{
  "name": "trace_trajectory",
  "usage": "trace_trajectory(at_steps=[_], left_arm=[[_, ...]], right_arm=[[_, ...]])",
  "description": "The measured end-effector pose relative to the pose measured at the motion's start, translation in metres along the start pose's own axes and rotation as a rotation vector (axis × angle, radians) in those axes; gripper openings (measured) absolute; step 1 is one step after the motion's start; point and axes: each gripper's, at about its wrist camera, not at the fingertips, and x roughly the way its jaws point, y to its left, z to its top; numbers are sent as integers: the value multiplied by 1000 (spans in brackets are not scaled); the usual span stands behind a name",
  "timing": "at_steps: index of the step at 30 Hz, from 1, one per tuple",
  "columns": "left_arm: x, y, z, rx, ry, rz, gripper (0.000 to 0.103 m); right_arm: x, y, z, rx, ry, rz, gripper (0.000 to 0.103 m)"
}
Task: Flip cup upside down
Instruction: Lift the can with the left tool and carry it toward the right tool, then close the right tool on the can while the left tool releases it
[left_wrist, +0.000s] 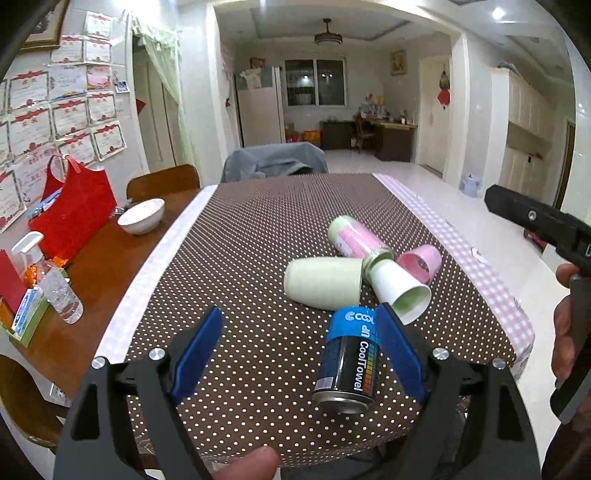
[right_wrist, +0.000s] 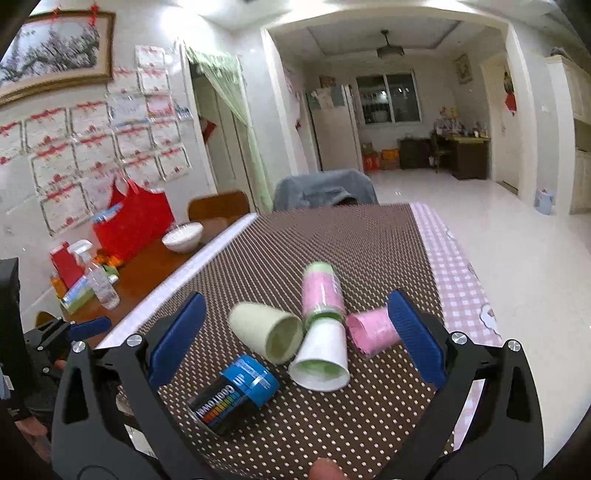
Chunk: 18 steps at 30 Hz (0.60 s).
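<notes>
Five containers are lying on their sides, clustered on the dotted cloth of the worktop (left_wrist: 258, 229): a pale green cup (left_wrist: 323, 282), a white cup (left_wrist: 400, 290), a pink cup (left_wrist: 421, 263), a pink-and-green tube (left_wrist: 356, 236) and a can (left_wrist: 349, 363). The left gripper (left_wrist: 299, 354) is hanging over the near edge, its fingers spread wide and holding nothing, the can lying between them against the right-hand finger. The right gripper (right_wrist: 295, 339) is hovering above the cluster, fingers also spread wide and gripping nothing.
</notes>
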Motion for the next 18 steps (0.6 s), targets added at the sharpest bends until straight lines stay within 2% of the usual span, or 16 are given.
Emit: trace_trajectory(at_steps=[4,9,18], left_arm=[[-14,4,2,-10,-32,16,83],[-28,7,5,-26,-67,45,83],[-42,15,3,-56,-102,91,83]], right_arm=[[-4,5,3,-40,-28,33,97],[-2,14,3,-75,-11,76,97],[10,30,-4,-145,85,128,97]])
